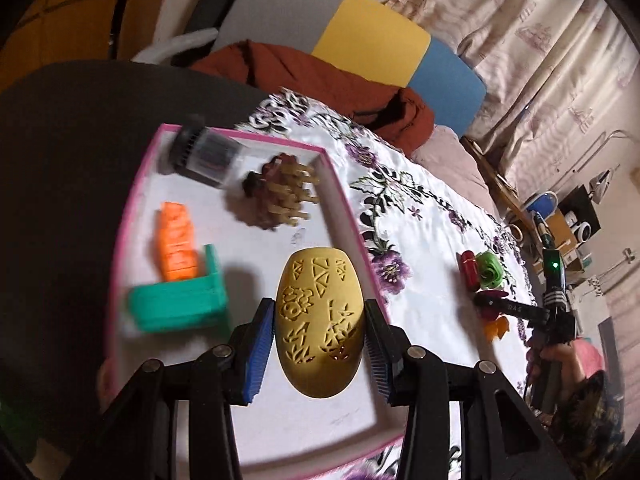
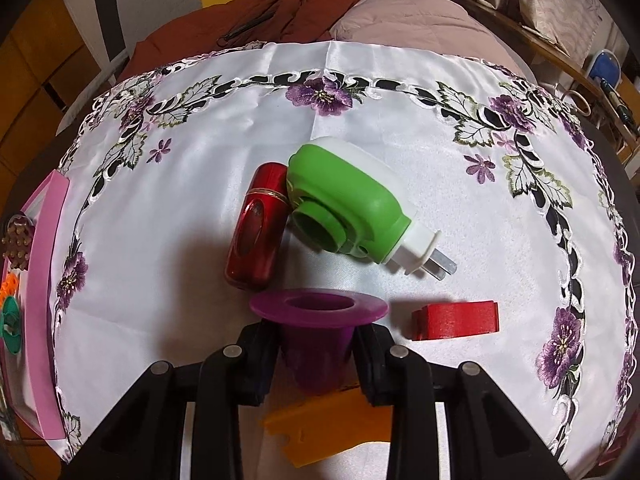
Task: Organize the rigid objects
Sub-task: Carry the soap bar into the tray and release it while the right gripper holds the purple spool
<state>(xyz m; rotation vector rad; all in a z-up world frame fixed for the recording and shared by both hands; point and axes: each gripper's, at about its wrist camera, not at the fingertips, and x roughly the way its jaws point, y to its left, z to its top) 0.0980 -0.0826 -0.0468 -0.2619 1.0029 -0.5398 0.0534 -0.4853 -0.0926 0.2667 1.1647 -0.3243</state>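
The left gripper (image 1: 319, 350) is clamping a yellow carved oval (image 1: 319, 320) between its blue pads, holding it over the near right part of the pink-rimmed tray (image 1: 344, 200). The oval's long axis is running along the gripper's fingers, pointing into the tray. Already lying in the tray are a green holder (image 1: 180, 308), an orange block (image 1: 176, 246), a dark clear-bodied cylinder (image 1: 204, 156) and a brown pronged brush (image 1: 280, 192); bare tray floor is showing directly beneath the oval, so setting it down looks like a straight lowering.

Further right, on the flowered cloth (image 2: 200, 200), the right gripper (image 2: 316, 354) is gripping the stem of a purple flanged cup (image 2: 319, 308). Just ahead of it, a red case (image 2: 256, 228) and a green plug-in device (image 2: 348, 200) are touching each other. A red block (image 2: 456, 320) is lying to the right, and an orange piece (image 2: 328, 428) is sitting under the gripper. The tray (image 2: 44, 280) is lying well off to this gripper's left.
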